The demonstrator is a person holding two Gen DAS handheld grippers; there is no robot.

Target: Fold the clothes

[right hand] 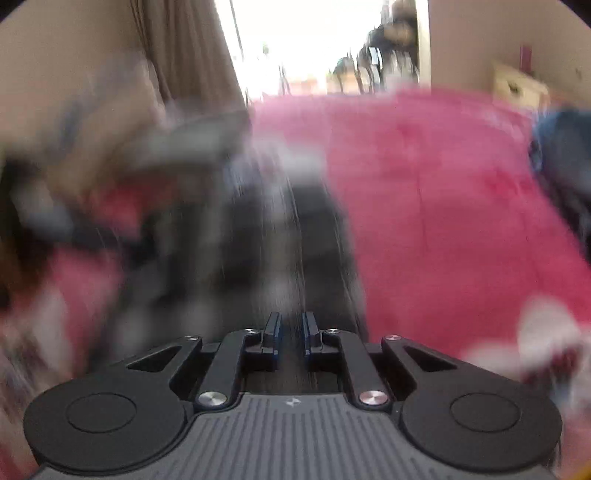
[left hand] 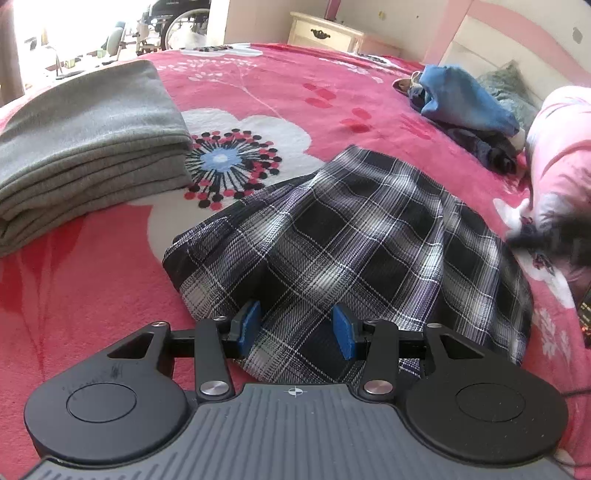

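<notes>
A black-and-white plaid skirt [left hand: 351, 236] lies spread on the pink flowered bedspread [left hand: 295, 85]. My left gripper [left hand: 297, 328] hovers over the skirt's near hem, open, its blue pads [left hand: 251, 321] apart with the cloth lying under them. At the right edge a person's pink sleeve [left hand: 561, 155] reaches to the skirt's right side, blurred. The right wrist view is smeared by motion. In it my right gripper [right hand: 291, 332] has its jaws nearly together, with dark streaked plaid cloth [right hand: 295, 240] running between them.
A folded grey blanket [left hand: 85, 147] sits stacked at the left of the bed. A heap of blue and dark clothes [left hand: 469, 107] lies at the far right. A cream nightstand [left hand: 325, 35] stands beyond the bed, and a curtain [right hand: 184, 55] hangs by the bright window.
</notes>
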